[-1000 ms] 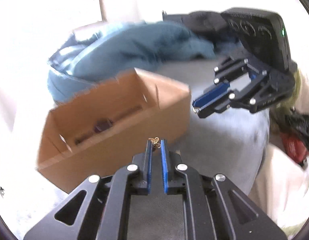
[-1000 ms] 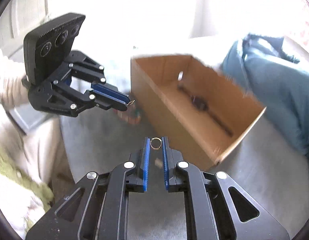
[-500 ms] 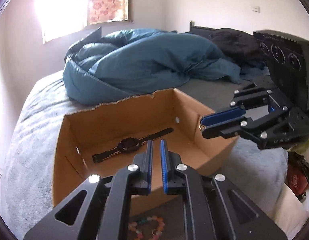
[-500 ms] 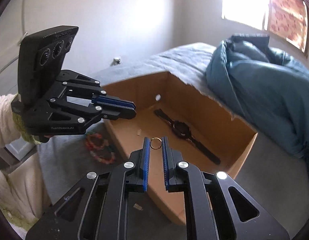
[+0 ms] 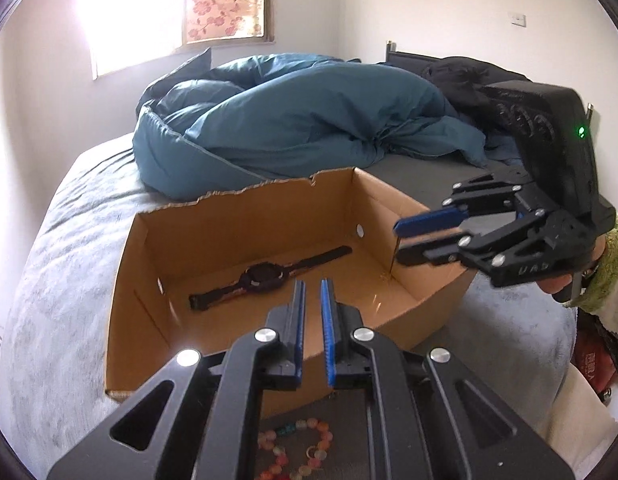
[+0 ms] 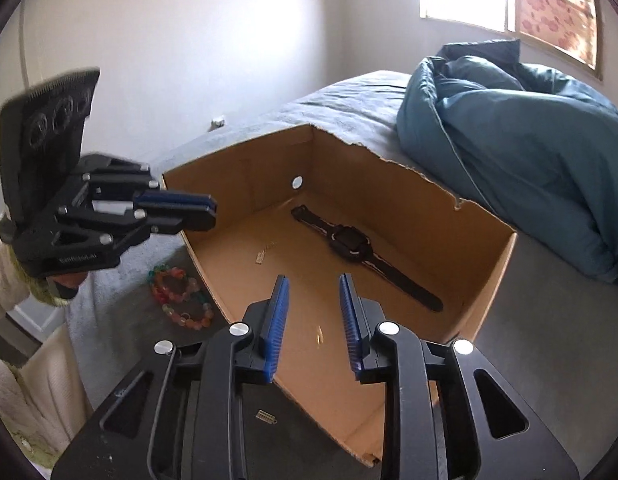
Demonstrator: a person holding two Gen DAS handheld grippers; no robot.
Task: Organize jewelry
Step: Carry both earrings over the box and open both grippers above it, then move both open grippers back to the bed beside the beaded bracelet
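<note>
An open cardboard box (image 5: 245,200) (image 6: 249,168) sits on the grey bed, with a black wristwatch (image 5: 263,278) (image 6: 349,240) lying on its floor. A small gold piece (image 6: 263,255) lies on the box floor near the left wall. My left gripper (image 5: 312,282) (image 6: 211,212) hovers over the box's near edge, shut, with nothing showing at its tips. My right gripper (image 6: 314,278) (image 5: 397,240) is above the box; its jaws are opening and nothing is between them. A faint glint (image 6: 319,332) streaks the box floor below them.
Beaded bracelets (image 6: 197,322) (image 5: 321,436) lie on the bed outside the box's near side, and a small metal piece (image 6: 265,416) lies beside them. A bunched blue duvet (image 5: 309,128) (image 6: 509,140) fills the bed behind the box. A sleeved hand (image 5: 605,280) holds the right gripper.
Both grippers have swung in over the box. The gold piece is gone from my left gripper's tips. My right gripper's jaws have spread, and the ring they pinched is no longer there.
</note>
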